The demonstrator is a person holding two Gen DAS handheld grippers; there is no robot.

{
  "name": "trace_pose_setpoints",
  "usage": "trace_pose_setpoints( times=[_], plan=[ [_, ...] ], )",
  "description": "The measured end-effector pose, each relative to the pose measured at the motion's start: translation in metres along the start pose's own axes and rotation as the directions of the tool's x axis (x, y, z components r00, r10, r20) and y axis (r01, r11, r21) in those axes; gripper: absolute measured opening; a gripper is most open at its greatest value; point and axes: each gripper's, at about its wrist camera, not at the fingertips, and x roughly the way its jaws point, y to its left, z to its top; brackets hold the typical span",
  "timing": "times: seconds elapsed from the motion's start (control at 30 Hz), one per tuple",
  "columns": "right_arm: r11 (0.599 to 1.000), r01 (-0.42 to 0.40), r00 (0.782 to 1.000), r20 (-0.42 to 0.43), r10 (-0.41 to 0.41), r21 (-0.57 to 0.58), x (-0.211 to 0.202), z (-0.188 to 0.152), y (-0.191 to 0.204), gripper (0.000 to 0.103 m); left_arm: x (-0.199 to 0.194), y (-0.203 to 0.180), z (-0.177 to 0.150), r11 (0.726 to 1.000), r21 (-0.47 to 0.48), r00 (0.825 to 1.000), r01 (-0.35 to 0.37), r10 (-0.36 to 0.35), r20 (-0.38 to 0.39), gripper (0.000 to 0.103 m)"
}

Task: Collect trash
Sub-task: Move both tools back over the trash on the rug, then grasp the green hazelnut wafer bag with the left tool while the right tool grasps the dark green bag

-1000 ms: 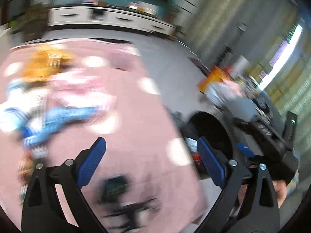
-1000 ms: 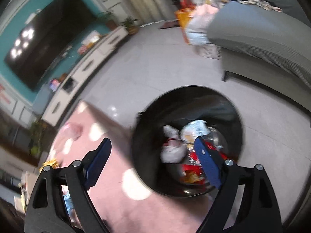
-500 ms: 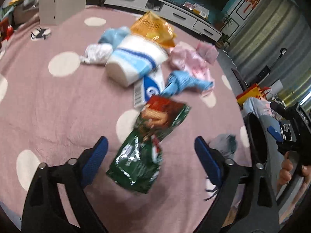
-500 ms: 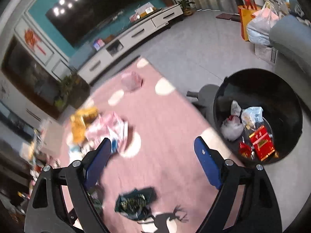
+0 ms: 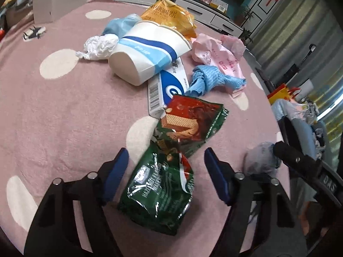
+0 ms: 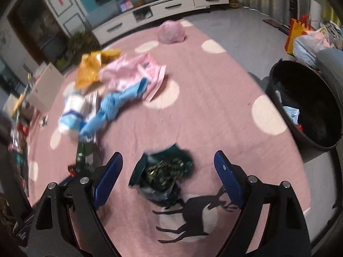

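Note:
Trash lies scattered on a pink dotted rug. My left gripper is open, its blue pads on either side of a green wafer wrapper that lies flat. Behind it lie a white and blue paper cup on its side, a blue cloth, a pink bag and a yellow chip bag. My right gripper is open and empty above a dark green crumpled wrapper. The black bin stands at the rug's right edge with trash inside.
A white TV cabinet runs along the far wall. A white box stands at the rug's far left. A grey sofa and bags are behind the bin. A crumpled white tissue lies beside the cup.
Both grippers have swung away from the bin and down toward the rug. The left one now has the green wafer wrapper between its pads; the right one hovers over the dark wrapper.

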Motion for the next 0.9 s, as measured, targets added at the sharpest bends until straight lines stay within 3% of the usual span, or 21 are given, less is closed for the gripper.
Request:
trace_pose_setpoints(
  times=[0.1, 0.2, 0.3, 0.37, 0.5, 0.63, 0.9],
  plan=[
    [1.000, 0.006, 1.000, -0.007, -0.007, -0.025, 0.003, -0.004, 0.009, 0.085, 0.001, 0.000, 0.001, 1.000, 0.000, 1.000, 0.017, -0.017, 0.000, 0.069],
    [0.999, 0.006, 1.000, -0.024, -0.007, -0.050, 0.008, -0.008, 0.016, 0.085, 0.001, 0.002, 0.001, 1.000, -0.003, 1.000, 0.008, -0.008, 0.011, 0.060],
    [0.998, 0.010, 0.999, -0.049, -0.013, -0.069, 0.017, -0.011, 0.021, 0.085, 0.004, 0.005, 0.003, 0.998, -0.035, 0.999, 0.052, -0.052, 0.004, 0.049],
    [0.997, 0.008, 0.998, -0.055, -0.012, -0.077, 0.020, -0.011, 0.023, 0.085, 0.004, 0.007, 0.004, 0.997, -0.053, 0.998, 0.063, -0.062, 0.008, 0.048],
    [0.995, 0.024, 0.998, -0.061, -0.030, -0.099, 0.023, -0.013, 0.024, 0.074, 0.003, 0.010, 0.003, 0.994, -0.070, 0.996, 0.090, -0.090, 0.005, 0.042],
    [0.989, 0.063, 0.996, -0.048, -0.070, -0.131, 0.024, -0.014, 0.025, 0.056, -0.002, 0.008, 0.004, 0.992, -0.071, 0.995, 0.100, -0.099, 0.023, 0.041],
    [0.990, 0.047, 0.998, -0.031, -0.052, -0.135, 0.019, -0.011, 0.023, 0.045, -0.016, 0.007, 0.006, 0.986, -0.074, 0.988, 0.149, -0.144, 0.062, 0.041]
  ],
)
